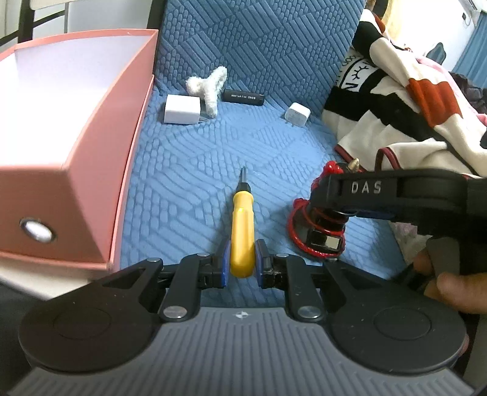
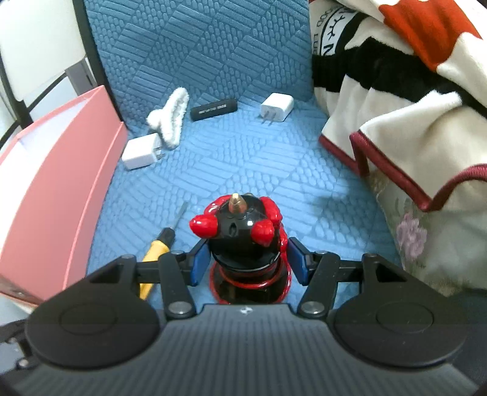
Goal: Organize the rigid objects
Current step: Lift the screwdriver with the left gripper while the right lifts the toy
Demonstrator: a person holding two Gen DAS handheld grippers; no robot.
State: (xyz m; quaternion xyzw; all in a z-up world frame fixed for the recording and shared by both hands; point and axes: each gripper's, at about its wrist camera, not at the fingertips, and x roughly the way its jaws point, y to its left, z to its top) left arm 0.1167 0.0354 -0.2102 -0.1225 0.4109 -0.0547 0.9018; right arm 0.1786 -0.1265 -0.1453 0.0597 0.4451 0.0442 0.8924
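Flanking the yellow-handled screwdriver (image 1: 242,234) on the blue quilted cushion (image 1: 188,170) with left gripper (image 1: 242,265) pads, contact unclear; straddling the red-and-black figurine (image 2: 243,240) with right gripper (image 2: 248,262) spread, beside the pink box (image 1: 91,146).

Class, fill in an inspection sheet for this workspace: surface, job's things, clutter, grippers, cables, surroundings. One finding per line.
Surface: blue quilted cushion, seat and backrest.
Job's things: yellow screwdriver lying flat; red-and-black figurine upright; large white charger; small white charger; black cylinder; pink box, open, on the left.
Clutter: fluffy white piece beside the large white charger.
Grippers: left gripper straddles the screwdriver handle, slight gaps visible, not clamped; right gripper open around the figurine, pads apart from it.
Cables: nothing seen.
Surroundings: patterned blanket heaped on the right; black frame behind the box.
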